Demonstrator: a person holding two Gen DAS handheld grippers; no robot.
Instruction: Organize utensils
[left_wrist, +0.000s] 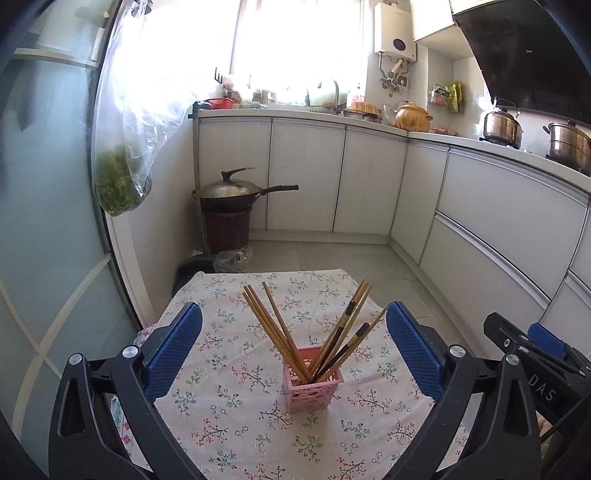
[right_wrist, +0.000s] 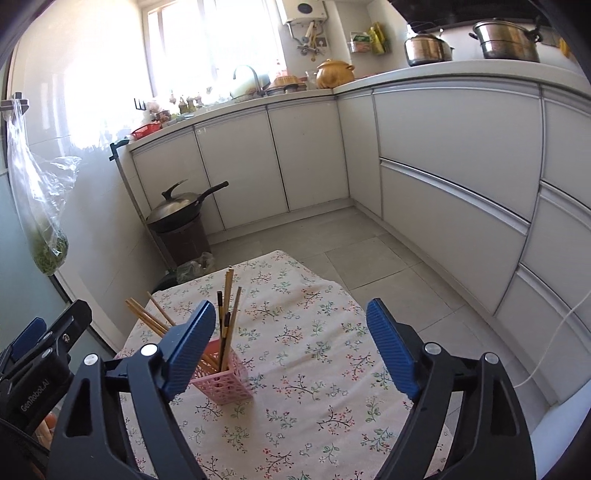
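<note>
Left tool (left_wrist: 293, 328) spread wide, chopsticks (left_wrist: 273, 328) in pink basket (left_wrist: 312, 387) between its fingers, seemingly untouched

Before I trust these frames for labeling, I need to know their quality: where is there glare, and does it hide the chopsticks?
Left wrist view: the window is blown out white, washing out the counter items below it; the chopsticks and pink basket stay sharp. Right wrist view: window glare spreads across the left wall; cabinet lines bow from fisheye.
</note>
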